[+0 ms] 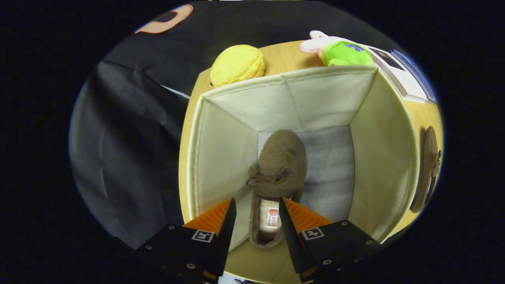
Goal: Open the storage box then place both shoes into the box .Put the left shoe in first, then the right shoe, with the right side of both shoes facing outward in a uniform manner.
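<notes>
1. Gripper view: the gripper [257, 215] looks down into the open storage box [221, 157], a cream fabric box with soft walls that stands on a wooden table [284, 57]; its two fingers are spread apart and they press on nothing; the gap between them is wider than the shoe's heel opening.
2. One brown shoe [276, 173], fuzzy and with a small bow on top, lies on the grey floor of the box; its toe points away from the fingers, toward the far wall; its heel part, with a pale lining and a small label, lies between the two fingertips as seen from above; I cannot tell if the fingers touch it, they seem to hang above it.
3. The shoe lies nearer to the left wall of the box; the floor to its right is bare.
4. The second brown shoe [429, 169] lies outside the box, on the table just beside the right wall.
5. Beyond the far wall, a yellow plush ball [237, 64] and a pink and green plush toy [339, 50] rest on the table; some printed sheets [402, 71] lie near the toy, at the far right corner.
</notes>
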`<state>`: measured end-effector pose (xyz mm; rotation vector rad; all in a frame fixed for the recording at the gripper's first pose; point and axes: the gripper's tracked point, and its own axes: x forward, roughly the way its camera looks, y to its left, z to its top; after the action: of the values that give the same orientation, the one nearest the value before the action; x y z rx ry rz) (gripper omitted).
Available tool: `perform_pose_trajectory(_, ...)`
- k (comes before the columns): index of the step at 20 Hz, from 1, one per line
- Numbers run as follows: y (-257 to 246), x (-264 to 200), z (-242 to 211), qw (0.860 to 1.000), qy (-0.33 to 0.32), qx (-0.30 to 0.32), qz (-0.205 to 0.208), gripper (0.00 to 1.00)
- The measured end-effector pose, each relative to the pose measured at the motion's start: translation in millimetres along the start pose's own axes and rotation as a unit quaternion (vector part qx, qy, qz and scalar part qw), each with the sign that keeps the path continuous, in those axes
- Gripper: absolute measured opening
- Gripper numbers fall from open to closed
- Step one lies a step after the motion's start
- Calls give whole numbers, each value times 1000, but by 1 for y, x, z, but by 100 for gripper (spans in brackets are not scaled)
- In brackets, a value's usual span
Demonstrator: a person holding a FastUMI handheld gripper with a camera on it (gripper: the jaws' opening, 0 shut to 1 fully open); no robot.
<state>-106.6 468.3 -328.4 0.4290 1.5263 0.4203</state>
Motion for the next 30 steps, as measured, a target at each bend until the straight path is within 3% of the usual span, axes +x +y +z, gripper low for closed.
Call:
perform_pose_trajectory(6,-9,-51,11,997,-49,-49,24,95)
perform_pose_trajectory(12,-39,-123,37,986,-130,-101,18,98)
perform_pose_trajectory(16,-88,-159,55,977,-183,-111,-17,99)
perform_pose_trajectory(24,-224,-174,61,965,-213,-98,-117,99)
perform_pose_trajectory(30,-305,-170,39,967,-202,-57,-148,99)
